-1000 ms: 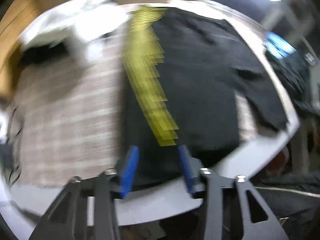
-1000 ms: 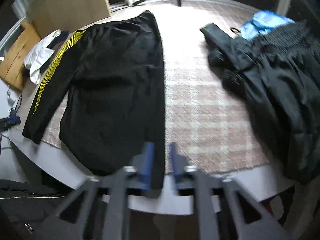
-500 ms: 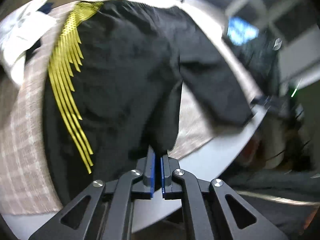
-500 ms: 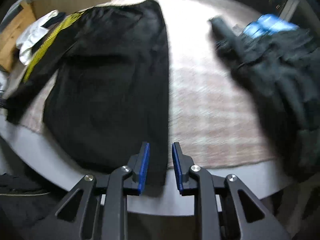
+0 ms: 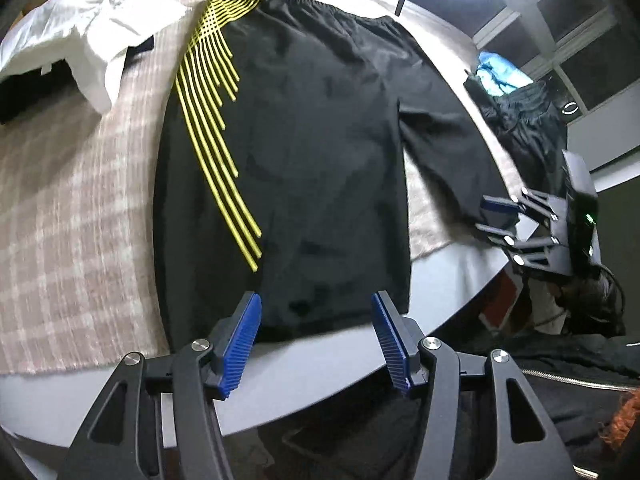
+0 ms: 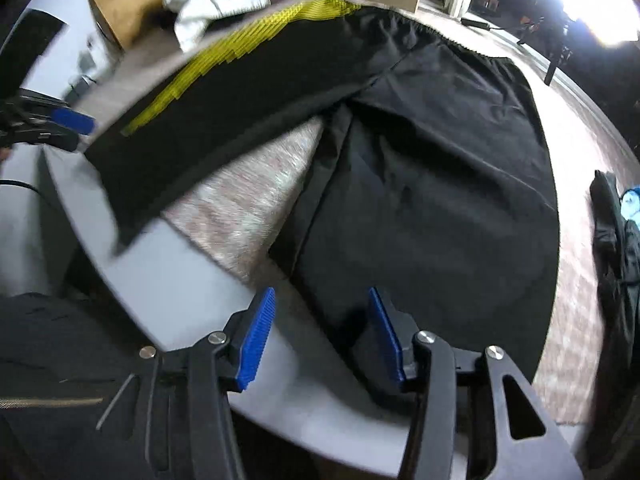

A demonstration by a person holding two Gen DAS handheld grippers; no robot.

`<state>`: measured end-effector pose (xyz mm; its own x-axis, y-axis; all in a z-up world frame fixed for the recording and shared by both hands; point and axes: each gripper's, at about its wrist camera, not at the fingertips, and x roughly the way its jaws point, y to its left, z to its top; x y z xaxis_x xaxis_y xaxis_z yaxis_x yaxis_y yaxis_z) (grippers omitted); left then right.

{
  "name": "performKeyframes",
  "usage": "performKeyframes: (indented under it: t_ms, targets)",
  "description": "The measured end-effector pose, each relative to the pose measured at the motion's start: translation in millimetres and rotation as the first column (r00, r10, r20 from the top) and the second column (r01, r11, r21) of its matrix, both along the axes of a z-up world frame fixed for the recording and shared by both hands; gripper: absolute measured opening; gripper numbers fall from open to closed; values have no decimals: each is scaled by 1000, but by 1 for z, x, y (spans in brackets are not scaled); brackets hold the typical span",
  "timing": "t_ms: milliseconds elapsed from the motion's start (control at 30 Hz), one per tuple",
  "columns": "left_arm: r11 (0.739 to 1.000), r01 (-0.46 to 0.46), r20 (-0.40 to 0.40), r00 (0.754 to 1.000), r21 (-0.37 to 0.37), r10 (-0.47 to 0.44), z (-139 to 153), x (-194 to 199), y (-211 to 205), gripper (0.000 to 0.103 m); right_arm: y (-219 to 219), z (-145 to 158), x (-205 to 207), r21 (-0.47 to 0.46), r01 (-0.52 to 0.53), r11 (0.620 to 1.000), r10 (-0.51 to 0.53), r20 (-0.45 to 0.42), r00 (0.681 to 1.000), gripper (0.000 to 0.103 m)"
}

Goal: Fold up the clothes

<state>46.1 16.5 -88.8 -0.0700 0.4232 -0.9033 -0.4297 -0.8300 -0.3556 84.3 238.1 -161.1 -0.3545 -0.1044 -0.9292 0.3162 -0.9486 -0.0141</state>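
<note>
A pair of black athletic shorts with yellow stripes down one leg (image 5: 288, 152) lies spread flat on a beige checked cloth (image 5: 68, 208) covering a round grey tabletop (image 5: 304, 376), waistband at the far side, hems toward the near edge. The left gripper (image 5: 316, 344) hovers over the hem of the striped leg, its blue-padded jaws opening — released, with only the hem's edge below them. The right gripper (image 6: 320, 336) hangs at the other leg's hem, jaws likewise opening, fabric between them but not pinched. A crumpled white garment (image 5: 88, 32) sits at the far left of the cloth — a heap of dark clothes (image 5: 524, 120) at the far right.
</note>
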Motion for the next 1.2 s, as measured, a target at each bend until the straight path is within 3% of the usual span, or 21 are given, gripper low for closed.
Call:
performKeyframes:
  t_ms: [67, 133, 267, 300, 367, 400, 433, 500, 567, 700, 767, 800, 933, 1000, 1200]
  targets:
    - [1000, 9, -4, 1000, 14, -9, 0, 3, -6, 55, -2, -5, -3, 21, -1, 1000, 1, 4, 1000, 40]
    - [1000, 8, -8, 1000, 25, -8, 3, 5, -13, 55, 9, -2, -9, -11, 22, 1000, -22, 24, 999, 7]
    - [999, -1, -9, 1000, 38, 1, 1, 4, -24, 55, 48, 35, -19, -258, 83, 963, -56, 110, 992, 7]
    - [999, 2, -7, 1000, 41, -2, 0, 4, -25, 55, 56, 46, -20, -308, 71, 949, -34, 124, 992, 10]
    - [999, 12, -2, 1000, 45, -12, -2, 3, -26, 55, 63, 61, -17, -345, 5, 939, 47, 145, 988, 29]
    - [999, 19, -1, 1000, 49, -19, -2, 3, -25, 55, 67, 66, -14, -310, 8, 951, 41, 151, 988, 60]
    - [998, 26, 0, 1000, 55, -26, -2, 3, -24, 55, 71, 70, -10, -274, 10, 962, 35, 157, 987, 72]
    - [996, 42, 4, 999, 81, -43, -2, 2, -19, 55, 84, 75, -7, -265, 51, 963, -12, 147, 989, 72]
    - [992, 67, 14, 998, 107, -69, -4, 1, -9, 55, 107, 69, -5, -230, 158, 960, -128, 139, 982, 72]
    - [989, 128, -31, 992, 77, -126, -9, -7, 22, 55, 149, 47, 0, -133, 333, 933, -320, 109, 941, 72]
    - [989, 129, -63, 990, 67, -125, -8, -21, 27, 55, 160, 39, -4, -142, 392, 909, -379, 110, 919, 71]
    - [992, 108, -86, 991, 57, -103, -7, -34, 26, 55, 162, 39, -8, -163, 405, 900, -393, 104, 914, 68]
    - [999, 48, -180, 983, 2, -47, -2, -96, 32, 55, 159, 46, -29, -241, 398, 885, -397, 56, 916, 31]
    - [998, 58, -220, 974, -13, -59, -2, -126, 44, 54, 151, 52, -47, -255, 369, 894, -376, 23, 926, 24]
    - [1000, 15, -216, 976, -24, -20, -30, -213, 80, 51, 136, 47, -101, -282, 337, 898, -353, -6, 935, 24]
